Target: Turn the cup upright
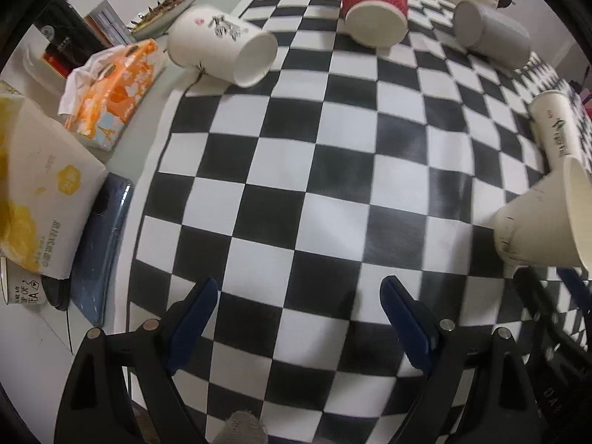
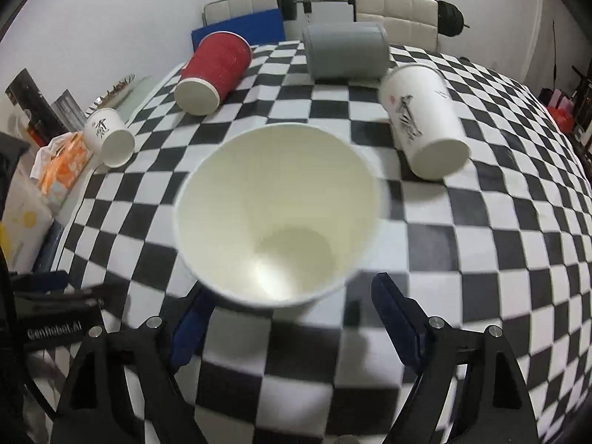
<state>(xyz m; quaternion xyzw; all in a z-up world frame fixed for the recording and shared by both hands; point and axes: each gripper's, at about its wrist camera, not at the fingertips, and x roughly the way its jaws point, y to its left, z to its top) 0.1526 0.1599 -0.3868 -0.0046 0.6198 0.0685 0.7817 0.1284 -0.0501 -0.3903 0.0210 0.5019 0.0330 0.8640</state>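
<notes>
The plain white cup point(image 1: 547, 222) ran off the frame's right edge; its rim point(image 2: 277, 211) was motion-blurred, hiding the left fingertip.

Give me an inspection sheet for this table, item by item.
Surface: checkered cloth, lying flat.
Job's things: plain white cup, tilted, mouth toward the right camera; red cup, grey cup, tall printed cup and small printed cup, all on their sides.
Clutter: orange tissue pack, yellow-white pack, mug, all at left.
Grippers: left hand-held gripper open, empty; right hand-held gripper open, plain white cup ahead of it, contact unclear.
Cables: thin dark cable by the mug.
Surroundings: white chairs, barbell.
</notes>
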